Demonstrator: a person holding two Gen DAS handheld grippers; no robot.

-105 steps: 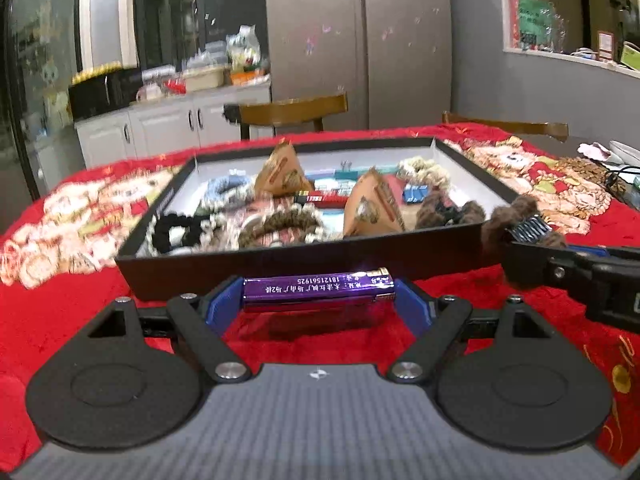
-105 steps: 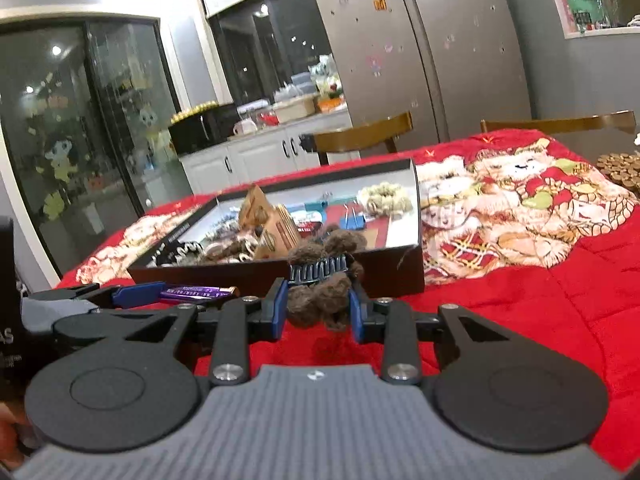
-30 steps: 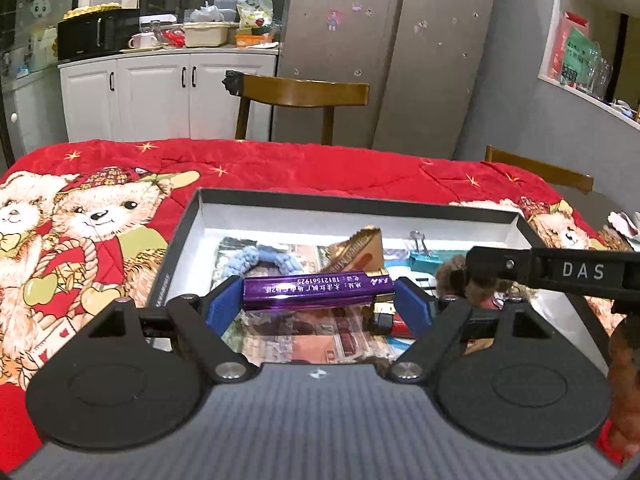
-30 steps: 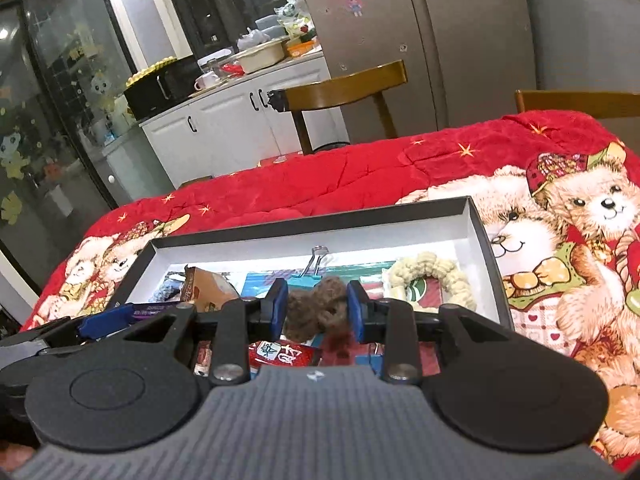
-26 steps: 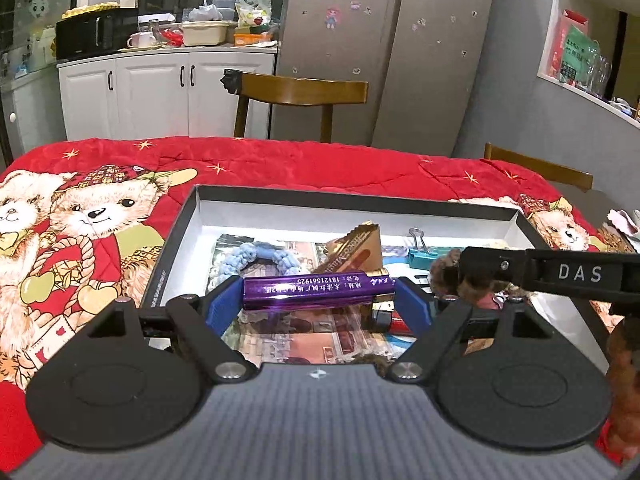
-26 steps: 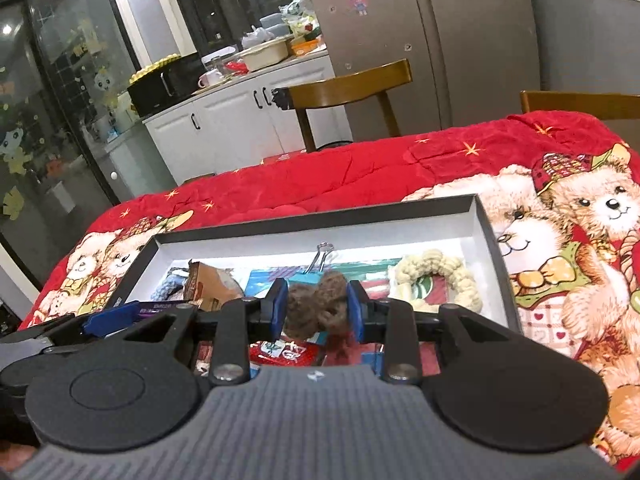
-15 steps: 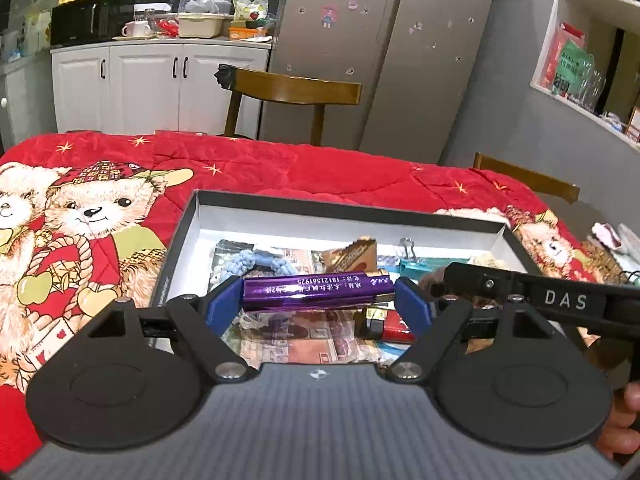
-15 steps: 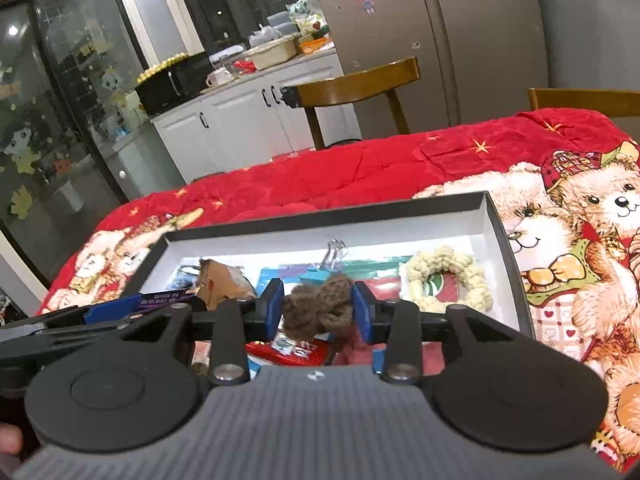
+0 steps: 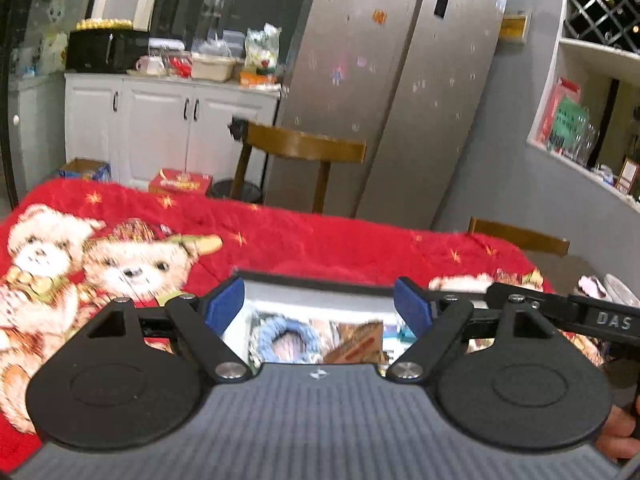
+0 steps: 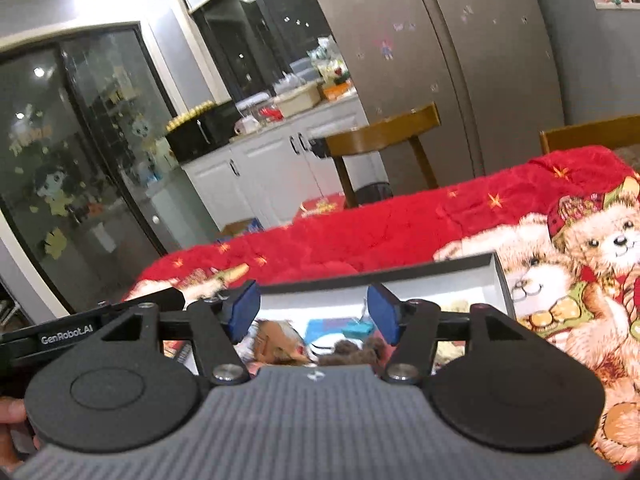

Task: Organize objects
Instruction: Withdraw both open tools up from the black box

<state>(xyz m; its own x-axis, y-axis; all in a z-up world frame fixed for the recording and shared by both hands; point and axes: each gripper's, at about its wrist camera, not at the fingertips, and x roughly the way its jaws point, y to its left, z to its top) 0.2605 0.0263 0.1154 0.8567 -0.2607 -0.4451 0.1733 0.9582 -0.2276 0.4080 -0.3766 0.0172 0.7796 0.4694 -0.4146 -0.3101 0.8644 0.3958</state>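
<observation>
My left gripper (image 9: 320, 308) stands open over the dark-walled box (image 9: 312, 280), and nothing is between its blue pads (image 9: 226, 310). Below it in the box lie a blue scrunchie (image 9: 286, 338) and a brown packet (image 9: 352, 344). The purple lighter is out of sight. My right gripper (image 10: 314, 316) hovers over the same box (image 10: 460, 280); its jaws are opening with nothing between them. The brown furry scrunchie (image 10: 352, 350) lies loose in the box just under them, beside a teal clip (image 10: 356, 328).
The box rests on a red teddy-bear blanket (image 9: 320, 240) covering the table. Wooden chairs (image 9: 304, 148) stand behind the far edge, before a steel fridge (image 9: 400, 80) and white cabinets (image 9: 160, 120). Each gripper's arm shows at the other view's side edge.
The left gripper has let go of the purple lighter. The right jaws have spread and the brown scrunchie has dropped into the box. Both grippers have risen and tilted up.
</observation>
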